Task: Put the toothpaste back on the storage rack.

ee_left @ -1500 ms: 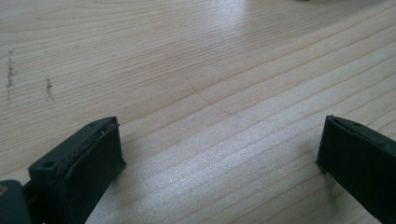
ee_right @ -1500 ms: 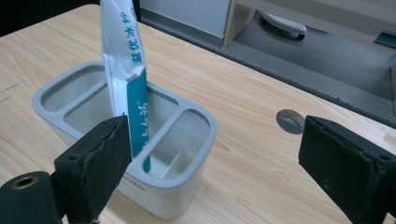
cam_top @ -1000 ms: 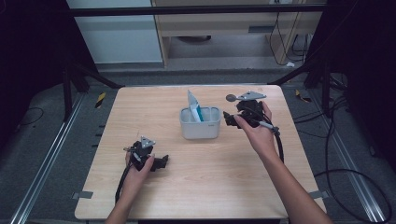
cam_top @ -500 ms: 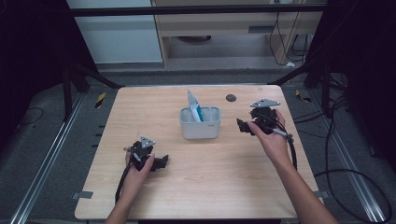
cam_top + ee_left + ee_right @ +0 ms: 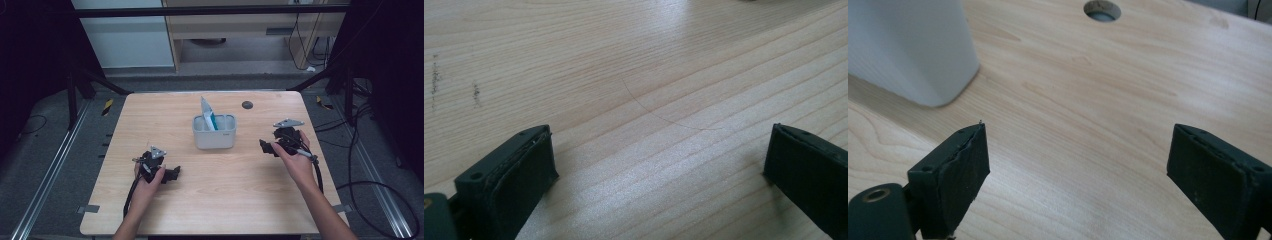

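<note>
A white rectangular bin (image 5: 214,131) stands at the table's middle with a blue-and-white tube (image 5: 208,115) sticking out of it. My left gripper (image 5: 174,173) rests low at the front left, jaws wide apart over bare wood (image 5: 659,165). My right gripper (image 5: 266,146) hovers to the right of the bin, open and empty; its own view (image 5: 1078,170) shows the bin's white wall (image 5: 908,45) at upper left.
A round cable hole (image 5: 247,105) lies in the light wooden table top (image 5: 240,200) behind the bin, also seen as the hole (image 5: 1102,10) in the right gripper view. Cables trail from both grippers toward the front edge. Dark floor and metal rails surround the table.
My right gripper has pulled back from beside the bin's top, moving right and toward the front. The left gripper has stayed put.
</note>
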